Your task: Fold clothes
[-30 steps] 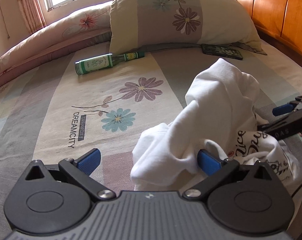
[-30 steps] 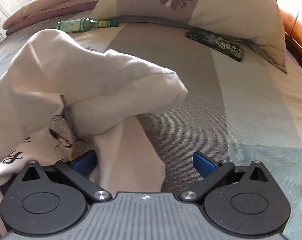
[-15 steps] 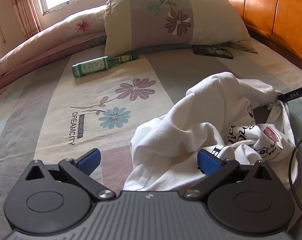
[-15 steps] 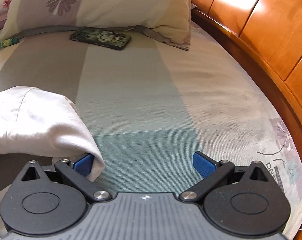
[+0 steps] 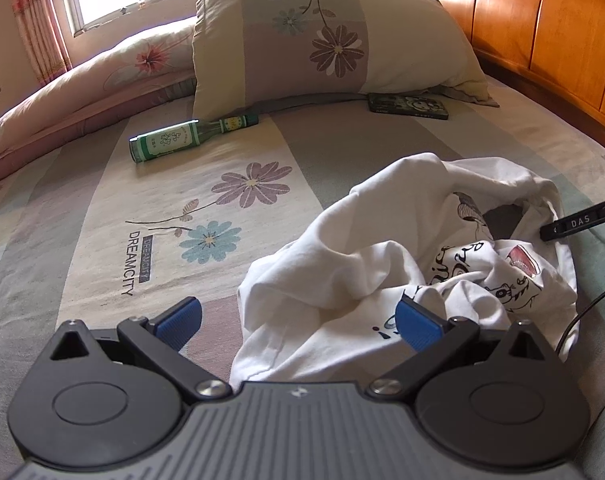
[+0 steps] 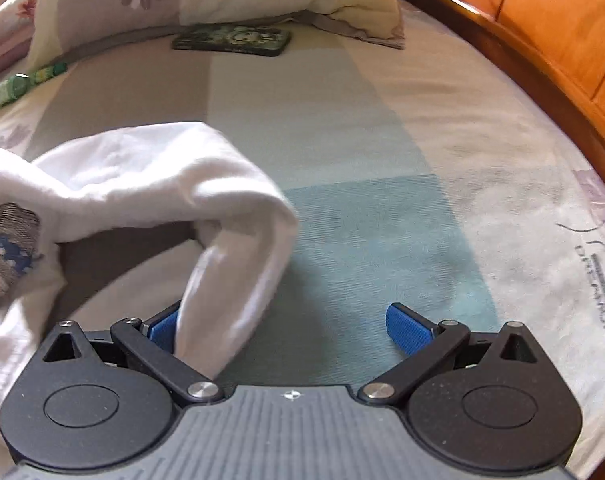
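Observation:
A white printed T-shirt lies crumpled on the bed's right half. My left gripper is open at the heap's near edge; cloth bulges between its fingers but they do not pinch it. In the left wrist view one black finger of the right gripper reaches in from the right edge and touches the shirt's collar area. In the right wrist view my right gripper is open. A white fold of the shirt drapes over its left blue pad, while the right pad is over bare sheet.
A green glass bottle lies near the pillow. A dark patterned flat case rests below the pillow's right corner. A wooden headboard curves along the right. A black cable trails by the shirt.
The shirt was lifted in a tall bunch a second ago; it has dropped and spread lower on the bed. The right gripper swung right, then back towards the shirt's edge.

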`<state>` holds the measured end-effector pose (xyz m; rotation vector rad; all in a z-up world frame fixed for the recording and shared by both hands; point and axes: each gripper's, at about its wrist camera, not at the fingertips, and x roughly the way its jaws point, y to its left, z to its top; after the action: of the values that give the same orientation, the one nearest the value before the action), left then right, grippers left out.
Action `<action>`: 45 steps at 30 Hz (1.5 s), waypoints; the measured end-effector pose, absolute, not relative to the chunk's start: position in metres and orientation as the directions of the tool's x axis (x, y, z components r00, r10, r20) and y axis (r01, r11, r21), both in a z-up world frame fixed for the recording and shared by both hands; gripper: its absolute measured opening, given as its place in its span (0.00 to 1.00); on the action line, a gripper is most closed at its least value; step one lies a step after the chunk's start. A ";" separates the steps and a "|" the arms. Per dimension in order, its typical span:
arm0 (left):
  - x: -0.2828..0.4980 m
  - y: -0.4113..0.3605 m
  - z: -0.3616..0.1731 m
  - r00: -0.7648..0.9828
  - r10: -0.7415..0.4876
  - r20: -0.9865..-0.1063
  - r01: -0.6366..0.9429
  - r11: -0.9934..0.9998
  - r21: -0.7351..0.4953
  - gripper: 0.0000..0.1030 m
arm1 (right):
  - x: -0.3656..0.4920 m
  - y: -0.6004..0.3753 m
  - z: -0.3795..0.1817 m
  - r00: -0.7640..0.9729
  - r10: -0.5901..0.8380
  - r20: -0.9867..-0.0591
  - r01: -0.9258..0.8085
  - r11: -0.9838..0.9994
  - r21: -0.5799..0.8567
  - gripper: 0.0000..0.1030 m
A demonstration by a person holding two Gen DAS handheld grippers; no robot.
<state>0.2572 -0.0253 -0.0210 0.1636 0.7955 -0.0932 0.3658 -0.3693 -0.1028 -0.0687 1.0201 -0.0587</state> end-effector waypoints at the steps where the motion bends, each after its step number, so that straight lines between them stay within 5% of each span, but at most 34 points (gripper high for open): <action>1: 0.256 -0.025 -0.021 0.696 -0.023 -0.717 0.146 0.983 0.110 0.99 | 0.366 -0.376 -0.101 0.528 -0.108 -0.843 0.031 0.994 -0.108 1.00; 15: 0.243 -0.015 -0.021 0.688 -0.037 -0.725 0.148 0.985 0.090 0.99 | 0.406 -0.459 -0.079 0.527 -0.484 -0.698 0.213 0.871 -0.443 1.00; 19: 0.236 -0.011 -0.023 0.686 -0.055 -0.725 0.157 0.985 0.074 0.99 | 0.382 -0.429 -0.064 0.579 -0.406 -0.707 0.113 0.899 -0.424 1.00; 30: 0.215 -0.002 -0.036 0.658 -0.103 -0.746 0.177 0.984 0.020 0.99 | 0.279 -0.298 -0.017 0.673 0.163 -0.722 -0.357 0.926 -0.125 1.00; 45: 0.219 -0.080 -0.066 0.665 -0.199 -0.719 0.325 0.945 0.039 0.99 | 0.183 -0.290 -0.052 0.615 0.187 -0.766 -0.154 0.981 0.116 1.00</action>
<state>0.2191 -0.0797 -0.0663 0.1700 0.7896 -0.2976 0.1830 -0.2900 -0.0523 0.0400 0.8872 0.1961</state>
